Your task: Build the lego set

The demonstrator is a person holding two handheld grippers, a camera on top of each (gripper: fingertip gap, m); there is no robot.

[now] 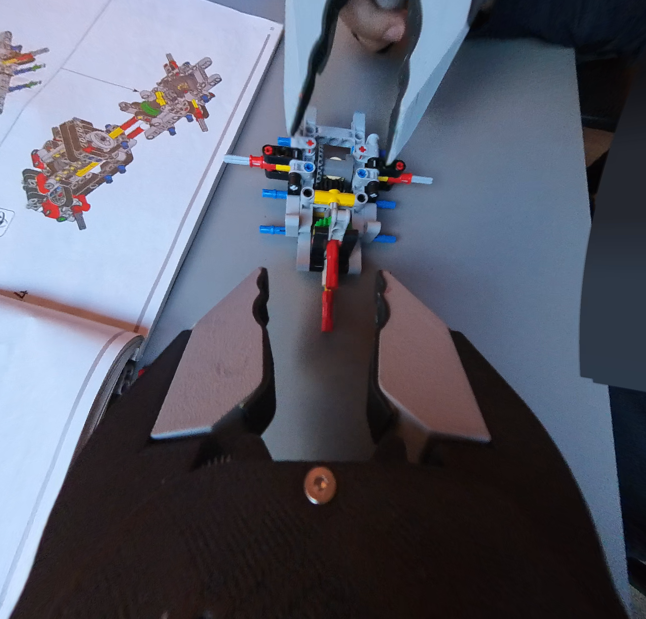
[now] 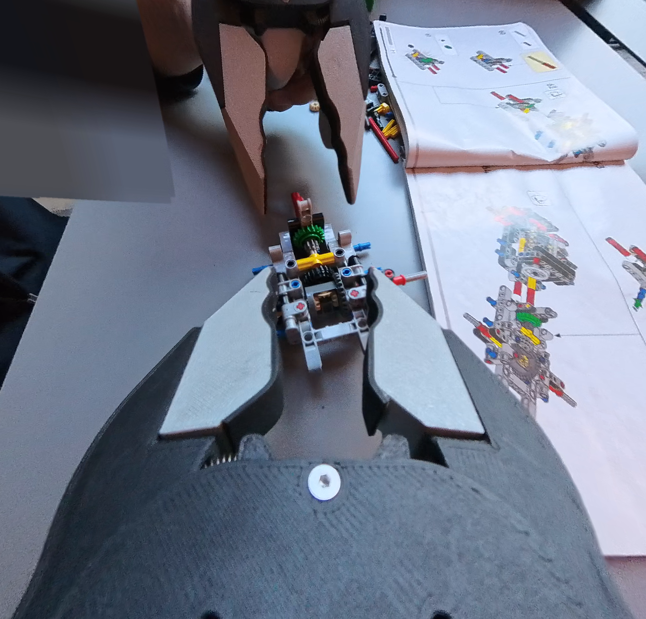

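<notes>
A small brick-built gear assembly (image 1: pixel 332 197) of grey beams, black gears, a yellow connector, a green gear and blue pins lies on the grey table (image 1: pixel 472 253). Its red axle (image 1: pixel 327 308) points toward my left gripper (image 1: pixel 321 272), which is open; the axle lies between the brown fingertips without touching them. My right gripper (image 2: pixel 320 270) is open, and its grey fingers straddle the opposite end of the assembly (image 2: pixel 314 261), close to its sides. Each gripper also shows in the other's view: the right gripper (image 1: pixel 344 148) and the left gripper (image 2: pixel 307 205).
An open instruction booklet (image 1: pixel 122 148) lies beside the assembly and also shows in the right wrist view (image 2: pixel 524 288). Loose small parts (image 2: pixel 384 120) lie at its far edge. A person's hand (image 1: pixel 377 26) holds the right gripper. The table's edge (image 1: pixel 587 218) runs close by. My hands' fingertips stand some 7 centimetres from each other.
</notes>
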